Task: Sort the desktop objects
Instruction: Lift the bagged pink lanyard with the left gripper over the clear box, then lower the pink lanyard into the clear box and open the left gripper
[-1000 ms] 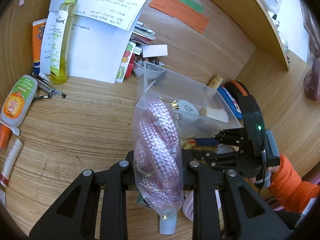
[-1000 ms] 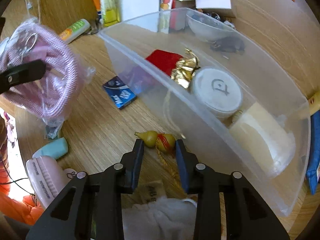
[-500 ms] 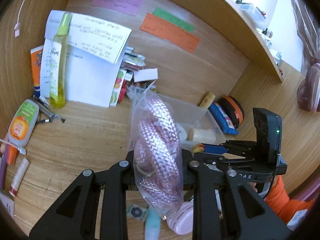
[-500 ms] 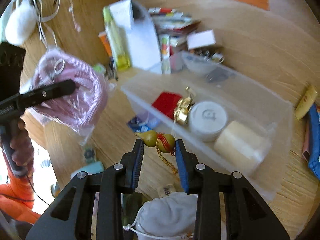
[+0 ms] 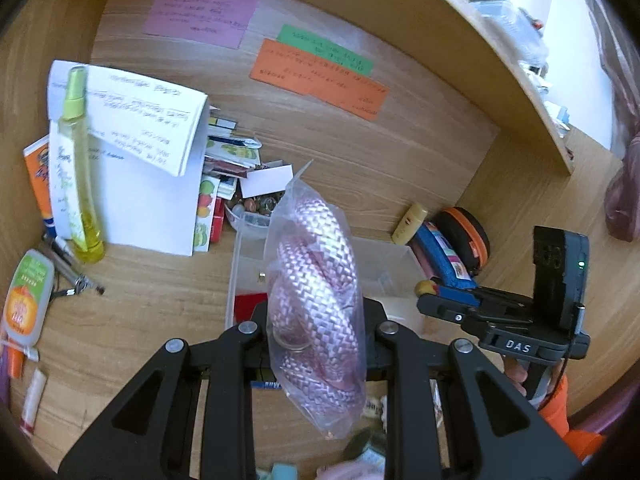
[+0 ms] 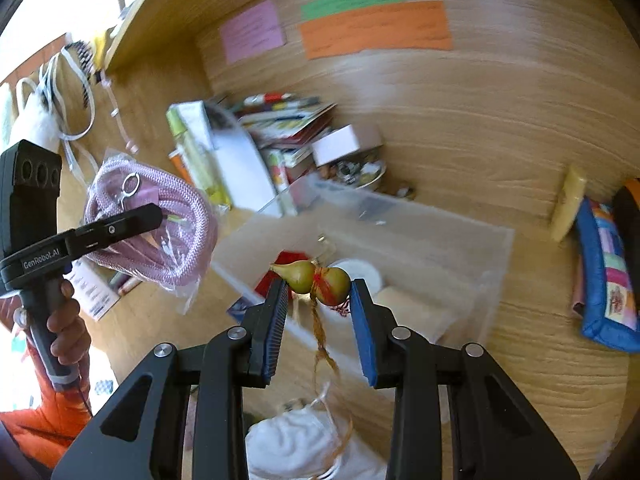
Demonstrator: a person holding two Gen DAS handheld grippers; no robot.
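One small gourd charm (image 6: 316,282), olive-yellow with a red cord at its waist and a tassel hanging below, lies crosswise between the blue pads of the right gripper (image 6: 318,292), which is closed on it and holds it in the air above the near wall of one clear plastic bin (image 6: 472,264). Beyond the fingertips, inside the bin, lie one red pouch (image 6: 280,270), one round white tin (image 6: 362,274) and one pale block (image 6: 408,306). To the gripper's left, one bagged pink rope (image 5: 316,288), coiled in a clear plastic bag, is clamped upright in the left gripper (image 5: 316,330), also raised off the bench (image 5: 132,300). Ahead of the left gripper, the bin stands on the bench; farther ahead to its left lean one yellow spray bottle (image 5: 78,168) and a stack of white papers (image 5: 140,184). Three coloured notes, one pink (image 5: 200,12), one green (image 5: 324,54) and one orange (image 5: 318,78), are fixed to the back panel. To the right gripper's far right lies one blue patchwork case (image 6: 604,276); directly beneath it sits one white drawstring bag (image 6: 296,444).
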